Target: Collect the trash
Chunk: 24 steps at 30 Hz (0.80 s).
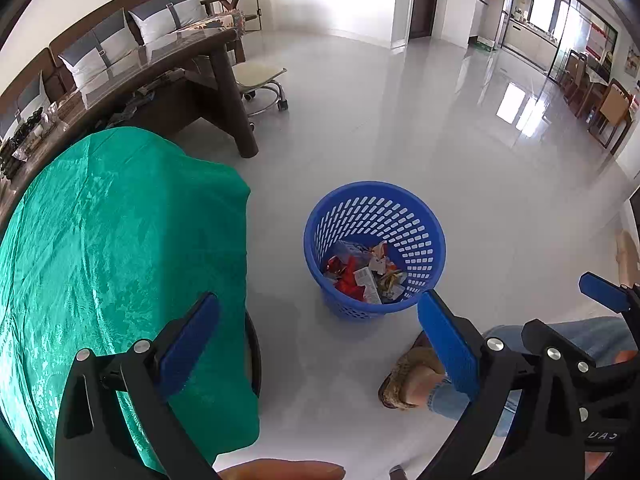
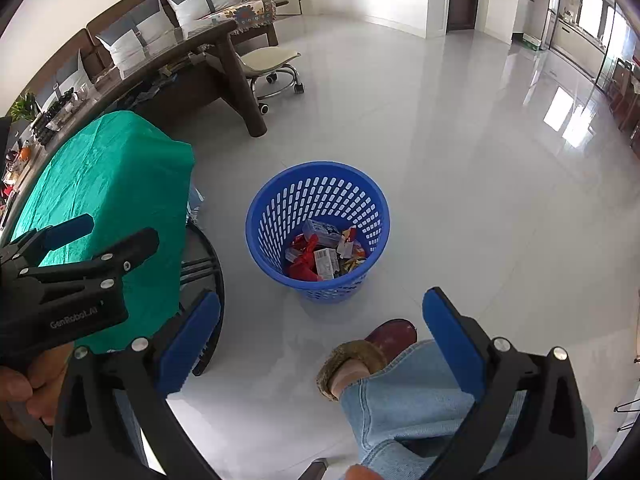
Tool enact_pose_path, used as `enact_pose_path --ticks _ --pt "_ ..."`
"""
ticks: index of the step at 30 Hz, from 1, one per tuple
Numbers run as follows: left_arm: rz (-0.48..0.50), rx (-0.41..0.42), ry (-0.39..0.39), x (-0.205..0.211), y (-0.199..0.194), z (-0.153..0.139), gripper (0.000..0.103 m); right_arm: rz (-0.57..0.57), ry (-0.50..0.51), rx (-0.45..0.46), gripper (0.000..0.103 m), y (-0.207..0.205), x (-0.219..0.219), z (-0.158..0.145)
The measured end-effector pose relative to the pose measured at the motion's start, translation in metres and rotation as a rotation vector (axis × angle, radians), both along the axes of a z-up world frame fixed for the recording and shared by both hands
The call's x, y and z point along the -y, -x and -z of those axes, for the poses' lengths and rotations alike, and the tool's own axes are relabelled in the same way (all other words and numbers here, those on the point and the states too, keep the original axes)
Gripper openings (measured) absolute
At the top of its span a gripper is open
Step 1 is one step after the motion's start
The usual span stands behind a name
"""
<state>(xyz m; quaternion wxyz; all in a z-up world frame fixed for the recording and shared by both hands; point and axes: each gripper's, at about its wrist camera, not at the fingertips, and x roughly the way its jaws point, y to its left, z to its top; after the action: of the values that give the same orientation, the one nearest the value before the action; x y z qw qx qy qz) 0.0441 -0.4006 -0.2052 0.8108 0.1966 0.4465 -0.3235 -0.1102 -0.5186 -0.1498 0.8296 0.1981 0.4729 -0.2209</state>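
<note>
Nearest us, the left tongs [image 1: 318, 336] stand spread wide with nothing between their blue pads, and the right tongs [image 2: 320, 336] are just as released and bare. Beyond them the blue basket [image 1: 424, 236] stands upright on the grey floor [image 1: 440, 140], just beside the bench draped in green cloth [image 1: 120, 240]. The trash [image 1: 362, 272] lies at its bottom: crumpled wrappers, a red foil piece, a small carton [image 2: 325, 231] and a barcoded packet [image 2: 326, 262], all heaped and touching.

We judge this trash light and soft. The foil and film would crush under the pads and may slip, so a pinch on a folded edge or corner should hold better than on a flat face. The carton looks stiffer and could be taken across its narrow sides. The basket itself seems light, slightly flexible plastic; its rolled rim is the natural place to grip. We see no loose trash on the cloth or floor from either wrist.
</note>
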Motion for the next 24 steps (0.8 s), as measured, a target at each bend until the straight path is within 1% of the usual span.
enact_pose_path --ticks 24 --pt "0.000 -0.001 -0.002 0.0008 -0.0009 0.0002 0.098 0.001 -0.003 -0.002 0.098 -0.0001 0.0016 0.0029"
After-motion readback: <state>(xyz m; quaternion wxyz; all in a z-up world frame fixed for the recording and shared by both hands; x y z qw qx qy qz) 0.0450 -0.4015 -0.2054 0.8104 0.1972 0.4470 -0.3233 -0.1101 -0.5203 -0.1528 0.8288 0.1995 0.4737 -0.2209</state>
